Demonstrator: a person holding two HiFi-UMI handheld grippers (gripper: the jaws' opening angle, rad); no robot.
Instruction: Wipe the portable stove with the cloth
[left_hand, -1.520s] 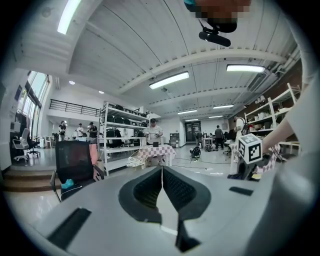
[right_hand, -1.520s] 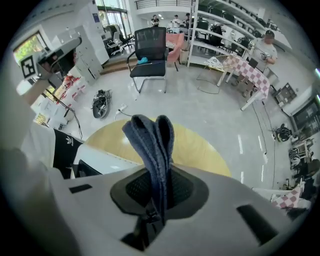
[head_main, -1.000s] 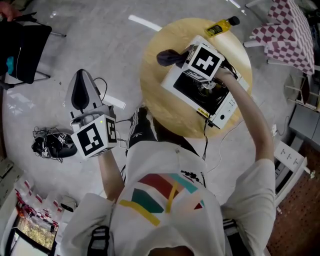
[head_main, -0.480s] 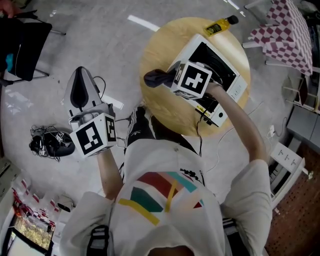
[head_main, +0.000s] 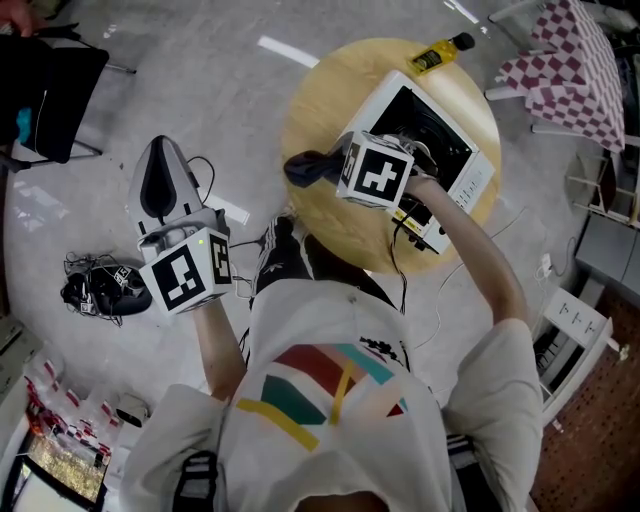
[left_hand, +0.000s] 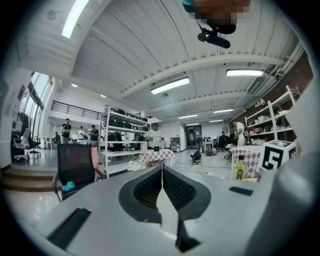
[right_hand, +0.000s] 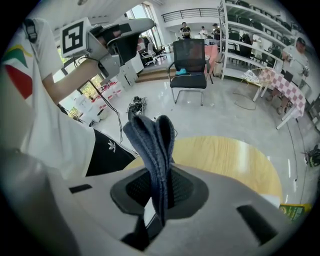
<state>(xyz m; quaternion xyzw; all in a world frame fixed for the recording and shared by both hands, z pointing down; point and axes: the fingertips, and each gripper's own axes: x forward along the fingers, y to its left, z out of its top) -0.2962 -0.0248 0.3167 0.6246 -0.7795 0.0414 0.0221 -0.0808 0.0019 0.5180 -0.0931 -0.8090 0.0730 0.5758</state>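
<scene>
- The round wooden surface (head_main: 310, 110) carries the stove on its far right part. The wood on the left is bare.
- The white portable stove (head_main: 470, 175) lies at a slant on the surface. Its black top faces up and its near corner reaches the rim.
- A black chair (right_hand: 189, 65) stands on the floor, well apart from the surface.
- The left tongs (left_hand: 161, 172) are held off to the left, away from the surface, and point out into the room. Their jaws are clenched together with nothing between them.
- The right tongs (right_hand: 159, 186) are over the surface at the stove's left edge, grasping the cloth between their pads.
- The dark blue cloth (head_main: 305, 165) sticks out past the tips of the right tongs in a folded bunch, over bare wood just beside the stove. Whether it touches the stove or the wood cannot be told.
- A small bottle (head_main: 442, 52) with a yellow label and a dark cap stands upright at the far rim of the surface, behind the stove.
</scene>
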